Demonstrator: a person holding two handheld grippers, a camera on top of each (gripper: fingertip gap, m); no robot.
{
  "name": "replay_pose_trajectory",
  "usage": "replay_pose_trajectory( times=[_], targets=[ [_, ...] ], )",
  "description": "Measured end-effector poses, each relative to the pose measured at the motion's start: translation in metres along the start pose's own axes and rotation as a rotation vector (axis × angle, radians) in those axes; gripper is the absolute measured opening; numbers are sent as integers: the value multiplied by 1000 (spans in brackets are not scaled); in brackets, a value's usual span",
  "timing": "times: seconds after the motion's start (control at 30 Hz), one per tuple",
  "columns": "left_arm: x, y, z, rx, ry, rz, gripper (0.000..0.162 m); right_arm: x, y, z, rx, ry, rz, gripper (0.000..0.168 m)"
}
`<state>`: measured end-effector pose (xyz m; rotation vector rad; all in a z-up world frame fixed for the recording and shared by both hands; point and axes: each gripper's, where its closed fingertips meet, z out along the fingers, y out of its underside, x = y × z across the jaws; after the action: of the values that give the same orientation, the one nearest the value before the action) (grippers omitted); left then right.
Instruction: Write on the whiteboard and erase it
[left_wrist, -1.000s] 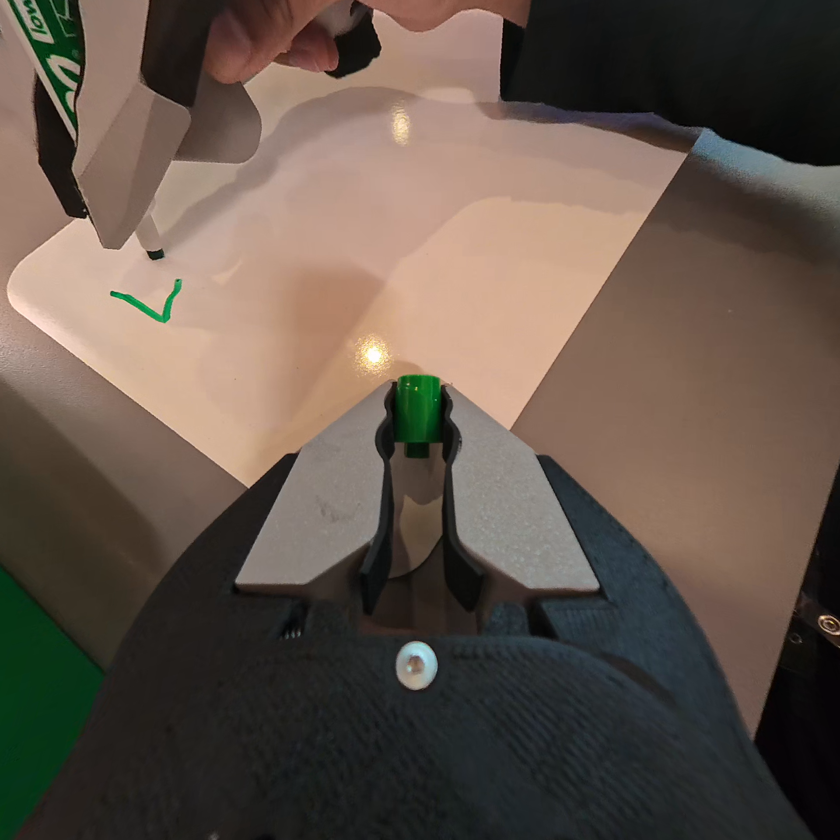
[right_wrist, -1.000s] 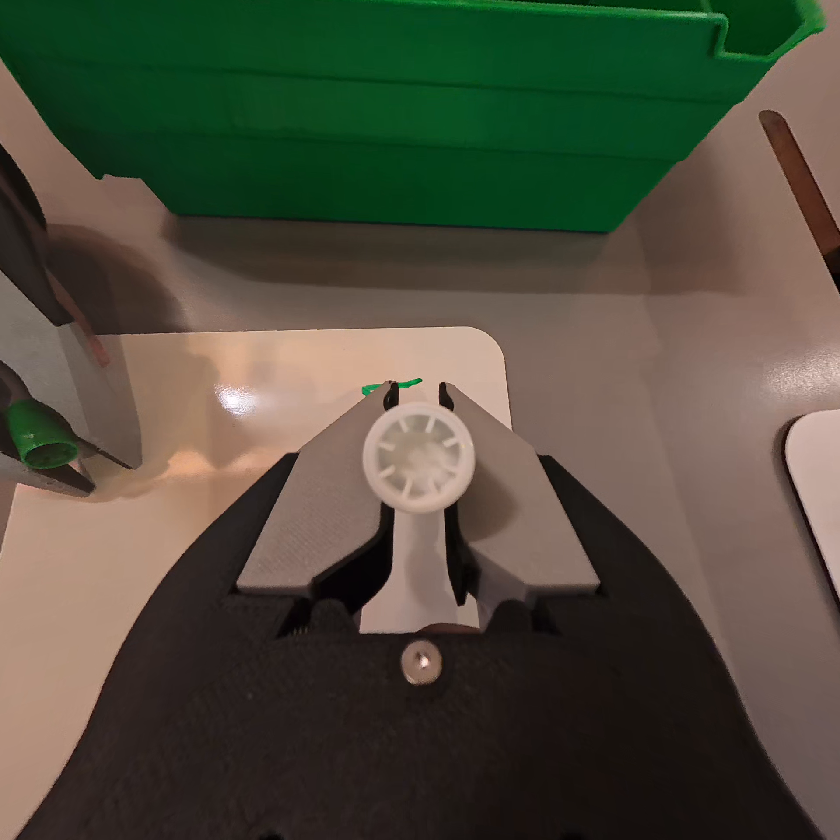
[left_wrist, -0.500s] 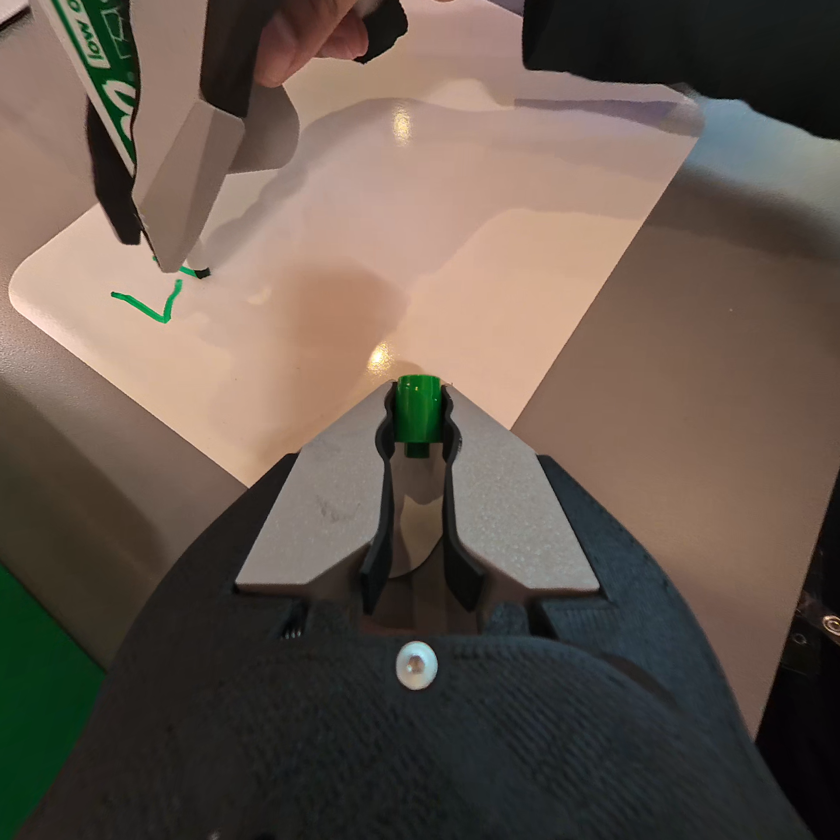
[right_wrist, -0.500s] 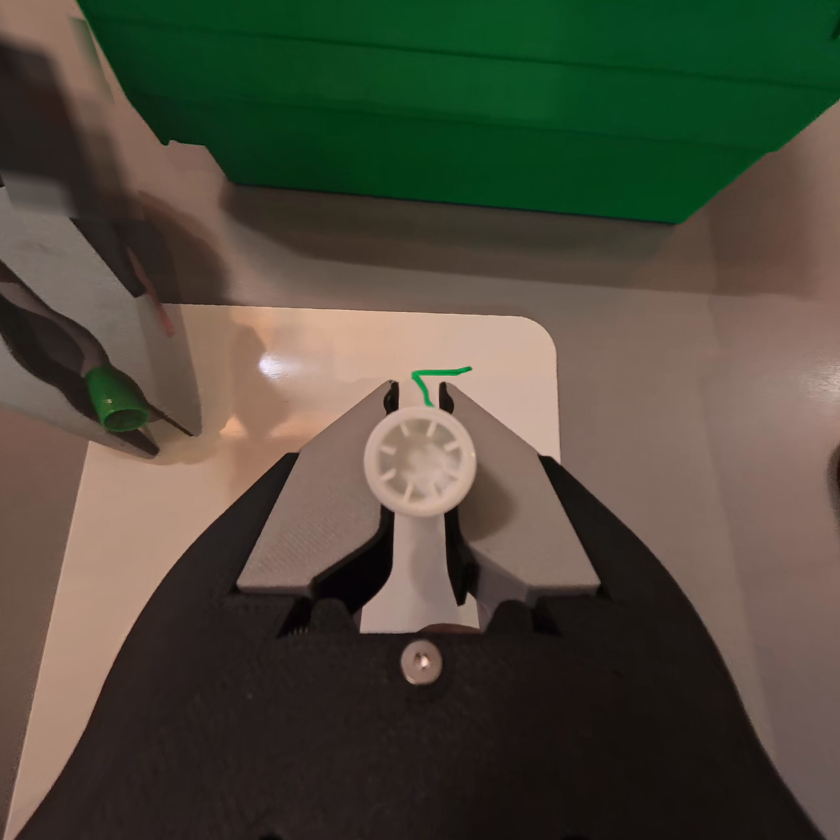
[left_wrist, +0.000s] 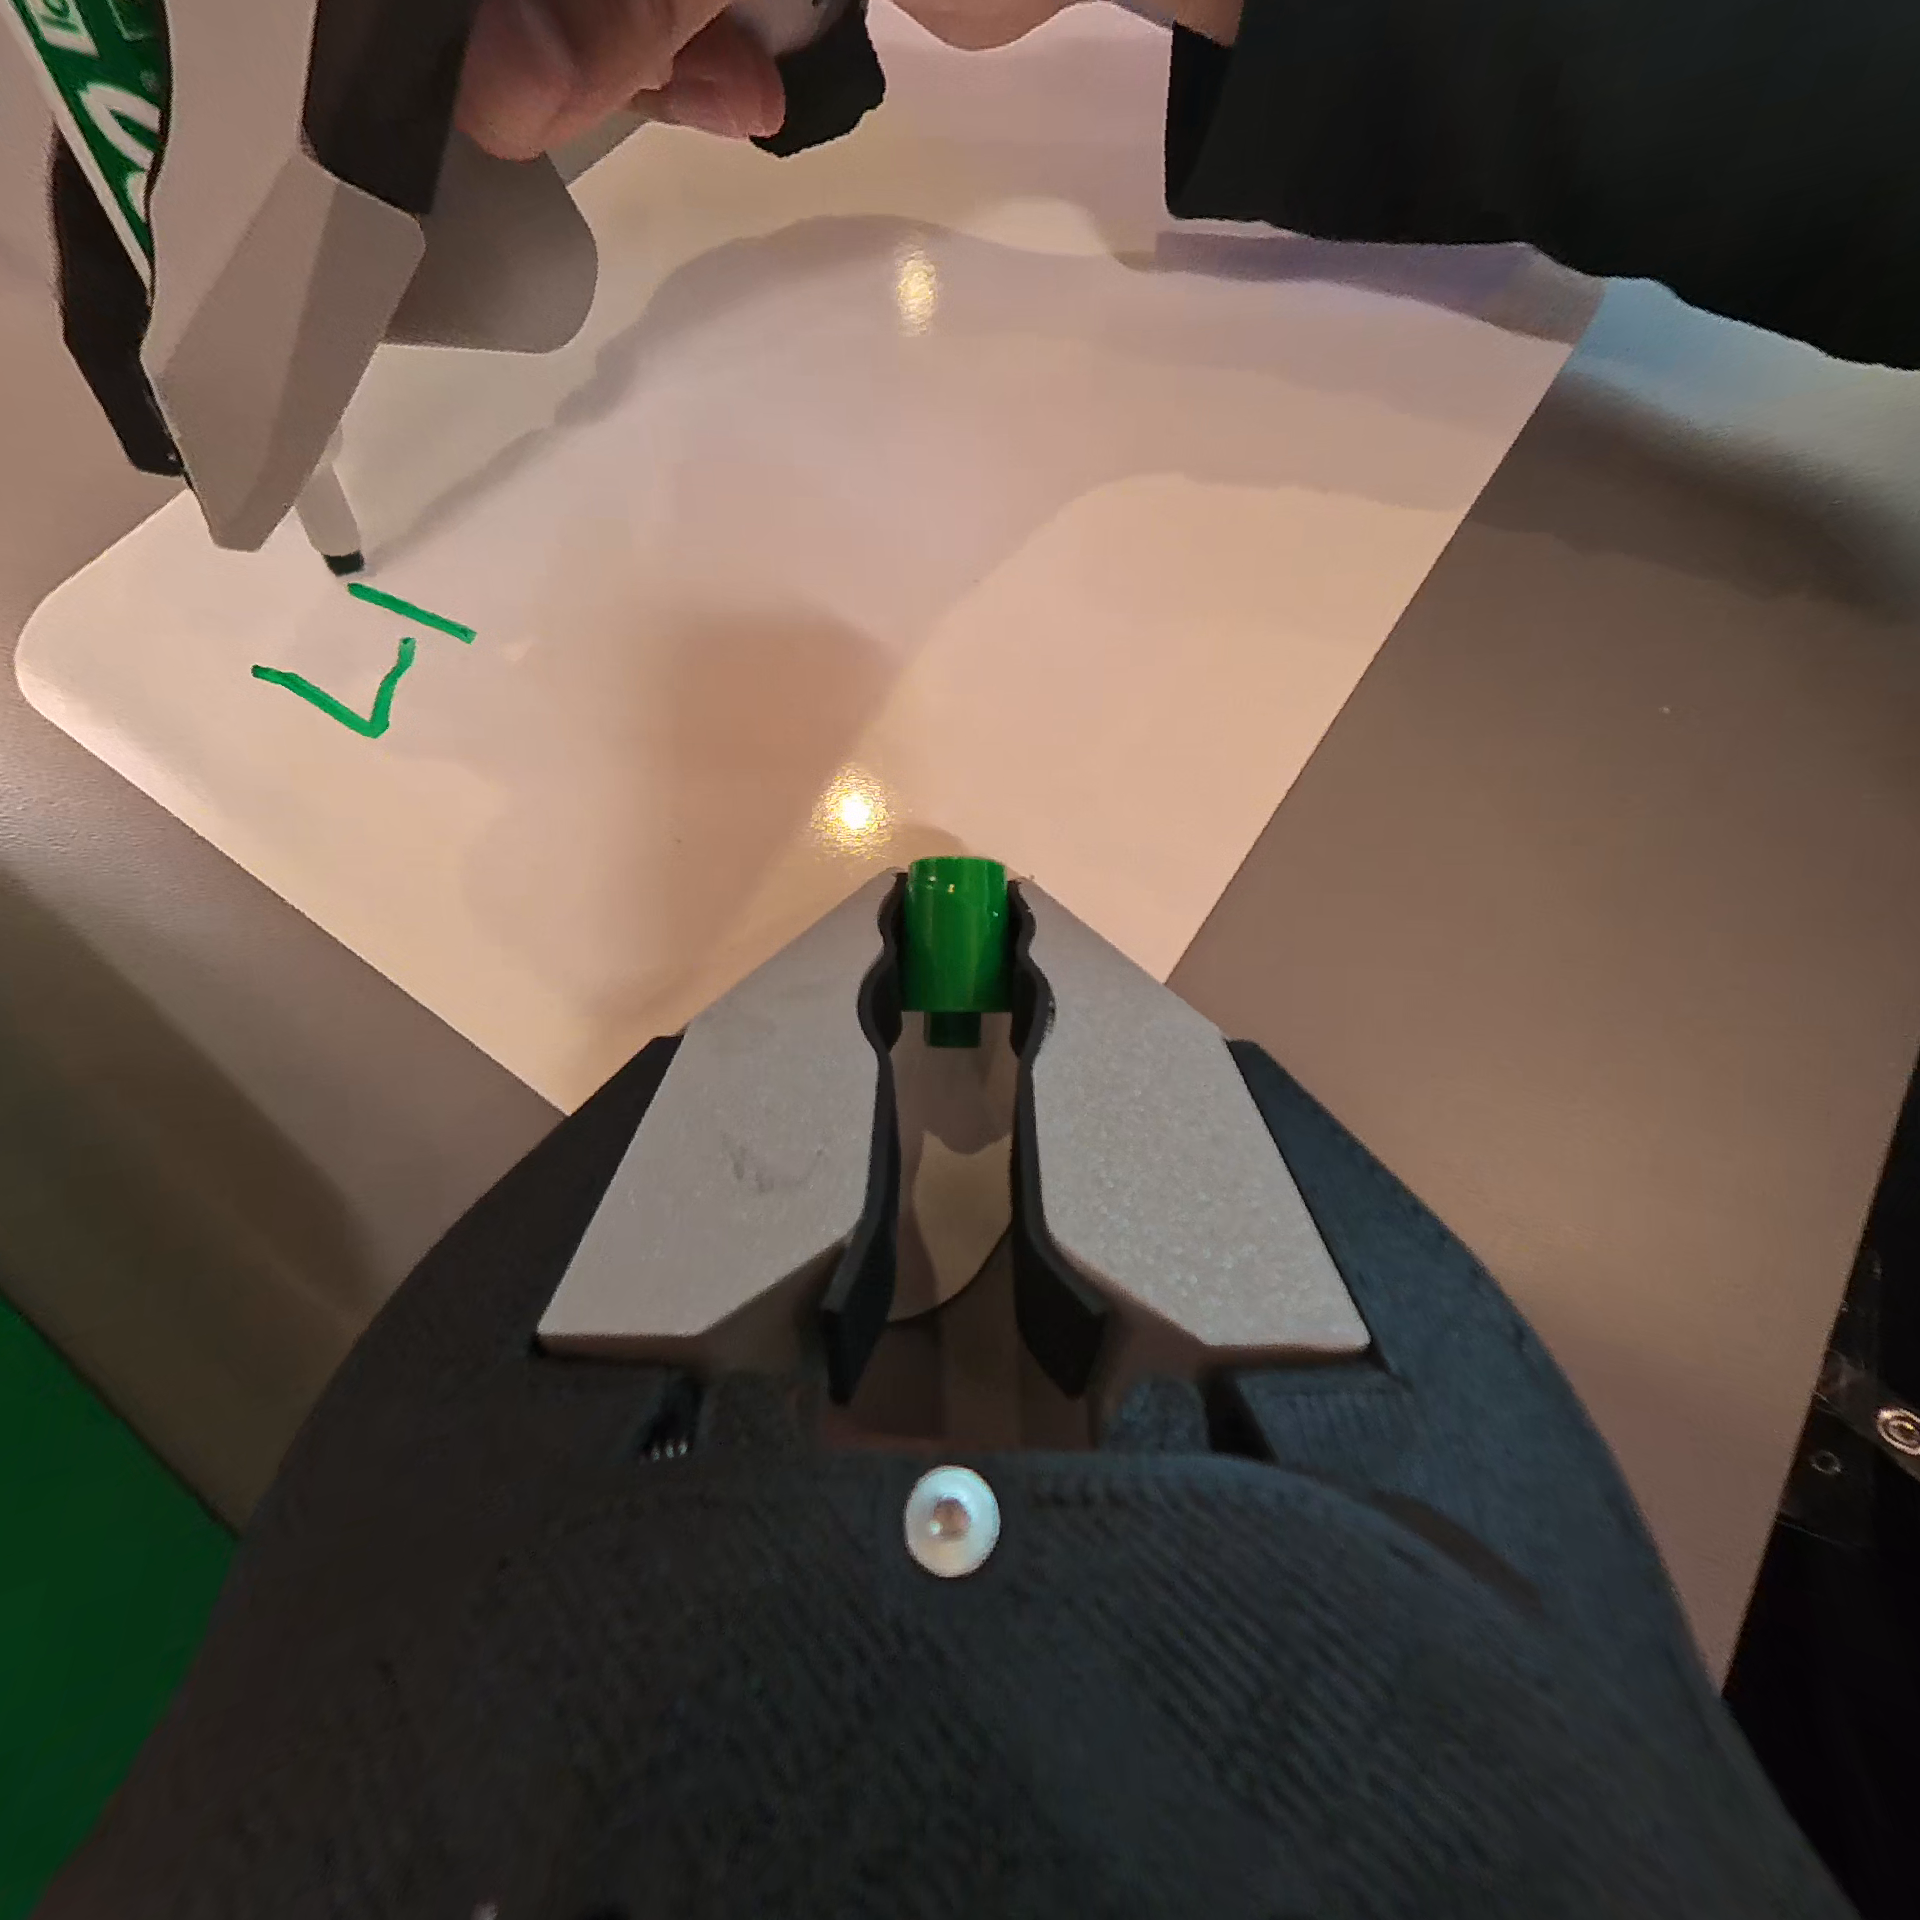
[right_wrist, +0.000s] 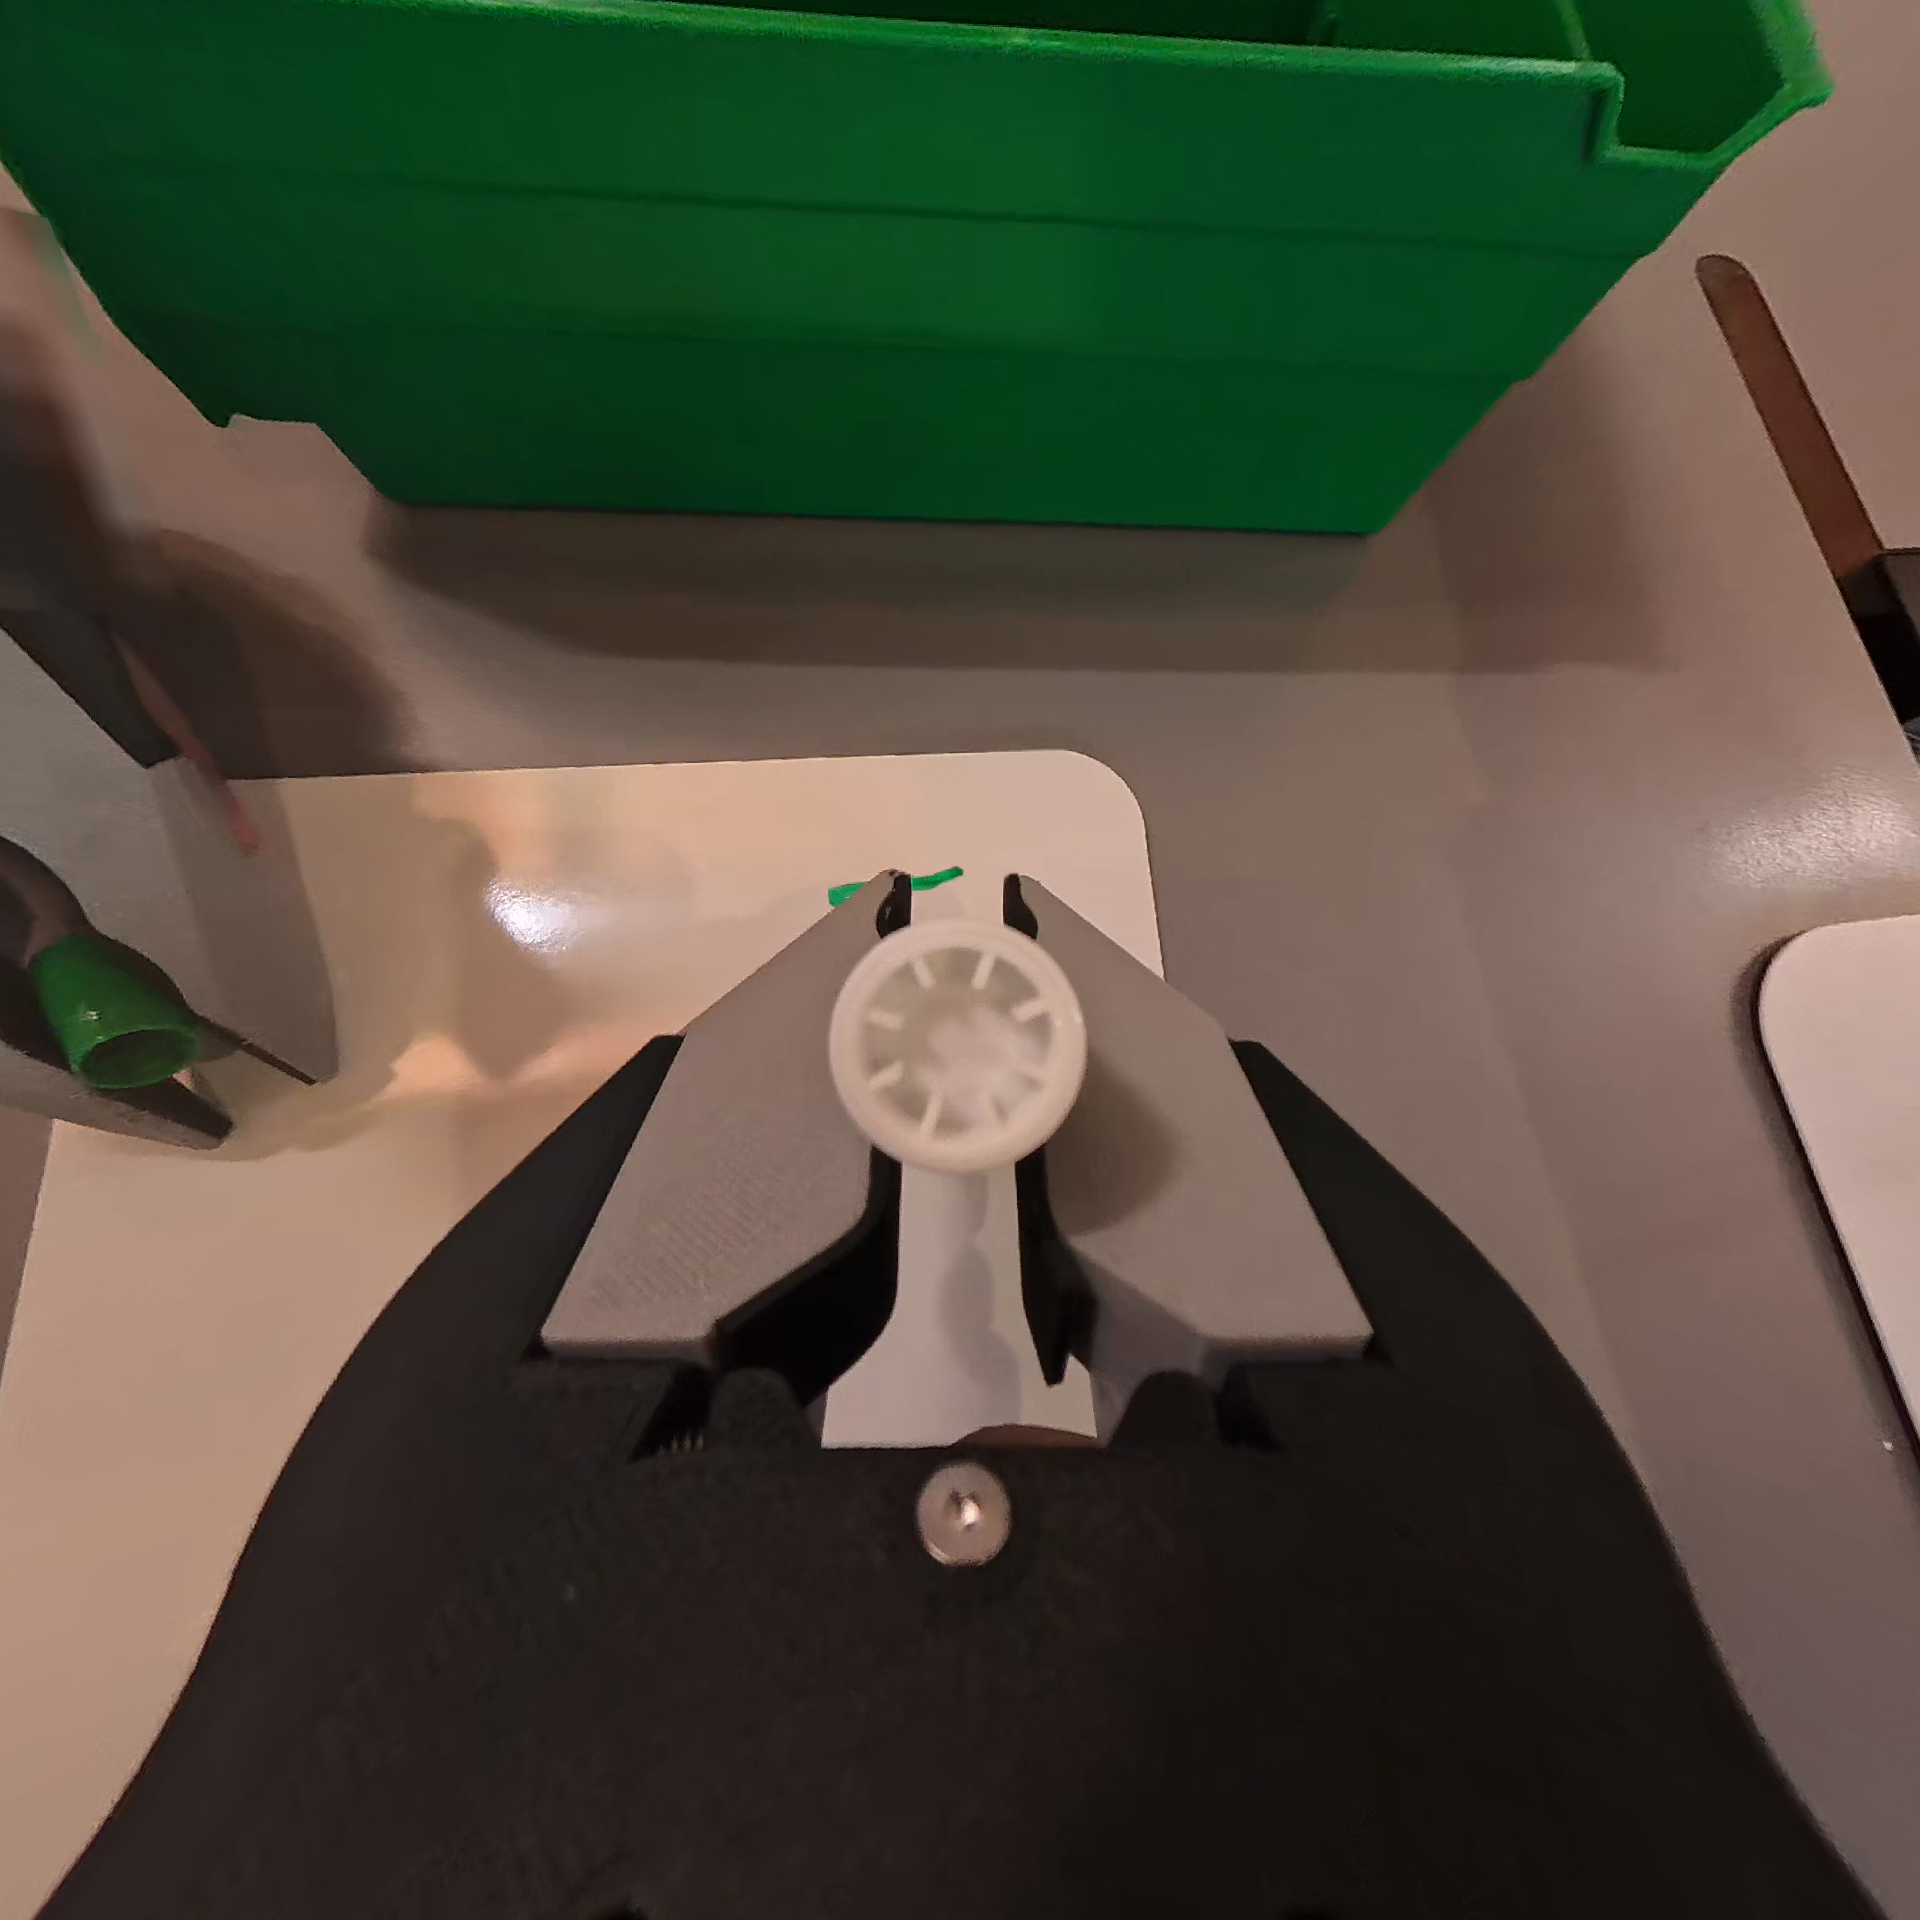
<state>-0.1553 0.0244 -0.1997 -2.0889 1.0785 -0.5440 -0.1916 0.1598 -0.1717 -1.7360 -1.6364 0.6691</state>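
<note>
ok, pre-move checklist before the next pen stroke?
1. Marker gripped by right gripper: ok, clamped between both fingers.
2. Cap secured in left gripper: ok, away from the writing.
3. Tip touching the whiteboard: cannot tell; it sits right beside the green strokes.
4. Room on the board for more strokes: ok, most of it is bare.
5. Board edge near the strokes: ok, but close to the rounded corner.
6. Eraser ready: cannot tell, none in view.
</note>
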Motion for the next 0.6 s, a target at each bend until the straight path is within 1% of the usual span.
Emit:
replay_pose_trajectory(
  times=[0.2,0.6],
  targets=[
    [0,0,0,0,3,-1,15,0,1,6,-19,1,-17,14],
    [1,0,0,0,2,4,15,-3,2,6,-47,-17,-27,15]
  ],
)
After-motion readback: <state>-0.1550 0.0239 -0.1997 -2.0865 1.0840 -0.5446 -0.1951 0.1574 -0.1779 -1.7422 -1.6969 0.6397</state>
